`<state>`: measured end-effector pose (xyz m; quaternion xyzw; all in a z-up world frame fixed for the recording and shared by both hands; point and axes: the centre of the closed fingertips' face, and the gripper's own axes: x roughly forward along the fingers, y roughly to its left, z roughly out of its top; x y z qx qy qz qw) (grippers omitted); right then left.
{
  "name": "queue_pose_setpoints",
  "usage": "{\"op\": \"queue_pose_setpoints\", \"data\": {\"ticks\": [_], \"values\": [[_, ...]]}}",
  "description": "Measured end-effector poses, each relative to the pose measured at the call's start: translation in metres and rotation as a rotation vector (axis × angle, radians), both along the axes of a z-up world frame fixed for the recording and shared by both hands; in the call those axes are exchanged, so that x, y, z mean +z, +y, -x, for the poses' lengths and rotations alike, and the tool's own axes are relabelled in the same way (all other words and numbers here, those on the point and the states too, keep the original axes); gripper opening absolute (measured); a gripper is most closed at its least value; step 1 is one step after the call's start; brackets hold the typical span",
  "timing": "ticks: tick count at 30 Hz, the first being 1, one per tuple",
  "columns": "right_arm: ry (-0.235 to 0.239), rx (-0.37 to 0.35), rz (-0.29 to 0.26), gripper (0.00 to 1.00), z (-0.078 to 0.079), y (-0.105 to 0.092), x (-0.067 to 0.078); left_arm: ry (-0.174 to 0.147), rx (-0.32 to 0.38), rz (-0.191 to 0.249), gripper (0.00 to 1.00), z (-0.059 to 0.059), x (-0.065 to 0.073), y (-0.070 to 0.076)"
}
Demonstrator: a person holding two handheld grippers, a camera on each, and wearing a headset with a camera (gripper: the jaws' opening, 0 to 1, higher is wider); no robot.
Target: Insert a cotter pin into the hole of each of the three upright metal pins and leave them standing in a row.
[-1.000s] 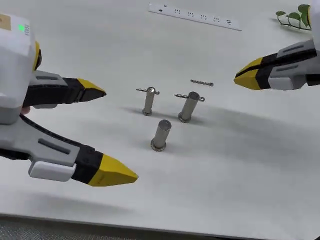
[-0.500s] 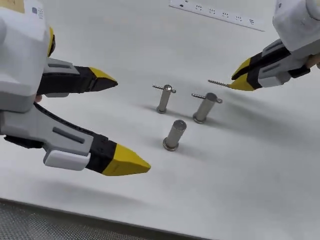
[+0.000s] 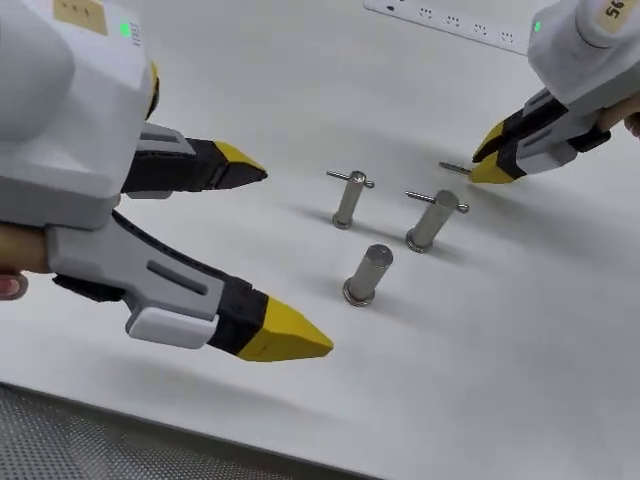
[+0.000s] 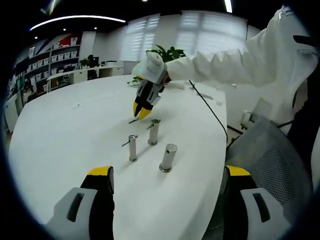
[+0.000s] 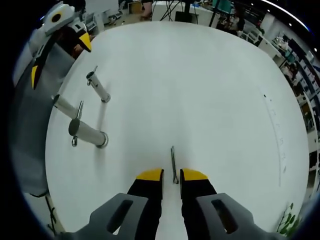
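Tabletop (image 3: 500, 380): white, bare around the work, near edge well apart from it.
Left claw (image 3: 297, 258): near left, jaws spread wide, nothing gripped.
Right claw (image 3: 492, 165): far right, jaws narrowly apart astride one end of the loose cotter pin (image 5: 173, 162).
Far-left pin (image 3: 348, 203), right pin (image 3: 428, 222): upright, cotters fitted.
Near pin (image 3: 366, 274): bare, near-left of the right claw, beyond the right pin.
Loose cotter pin: flat, long axis aligned with the jaws.

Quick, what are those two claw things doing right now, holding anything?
Left gripper: wide open, empty.
Right gripper: slightly open, jaws either side of the loose cotter pin lying on the table, apparently not clamped yet.
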<state>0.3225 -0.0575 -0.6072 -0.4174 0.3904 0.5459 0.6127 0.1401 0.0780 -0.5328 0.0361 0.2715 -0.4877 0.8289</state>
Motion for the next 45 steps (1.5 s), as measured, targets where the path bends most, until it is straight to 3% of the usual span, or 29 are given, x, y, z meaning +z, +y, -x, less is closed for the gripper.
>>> {"op": "queue_pose_setpoints", "data": {"ticks": [4, 5, 8, 14, 18, 22, 29, 37, 45], "values": [[0.01, 0.06, 0.078, 0.06, 0.002, -0.009, -0.007, 0.0, 0.003, 0.001, 0.89, -0.001, 0.0, 0.0], [0.015, 0.057, 0.049, 0.04, 0.002, -0.004, -0.005, -0.003, 0.005, -0.001, 0.88, -0.002, 0.0, 0.0], [0.031, 0.066, 0.08, 0.01, 0.005, -0.002, -0.004, -0.002, 0.016, -0.01, 0.86, -0.004, 0.0, 0.001], [0.059, 0.087, 0.167, 0.01, 0.007, -0.003, -0.004, 0.001, 0.018, -0.006, 0.86, -0.006, -0.001, 0.001], [0.047, 0.125, 0.238, 0.01, 0.009, -0.003, -0.005, 0.005, 0.017, 0.0, 0.86, -0.007, -0.002, 0.0], [0.074, 0.138, 0.288, 0.01, 0.007, -0.005, -0.006, -0.001, 0.013, -0.002, 0.83, -0.007, 0.001, -0.001], [0.094, 0.161, 0.317, 0.0, 0.009, -0.007, -0.006, -0.004, 0.018, 0.002, 0.84, -0.006, 0.006, -0.002], [0.102, 0.149, 0.317, 0.0, -0.001, -0.007, -0.01, 0.006, 0.042, -0.012, 0.84, -0.006, 0.005, 0.004], [0.106, 0.094, 0.321, 0.0, -0.009, -0.007, -0.014, 0.001, 0.067, -0.004, 0.83, -0.009, 0.009, 0.006]]}}
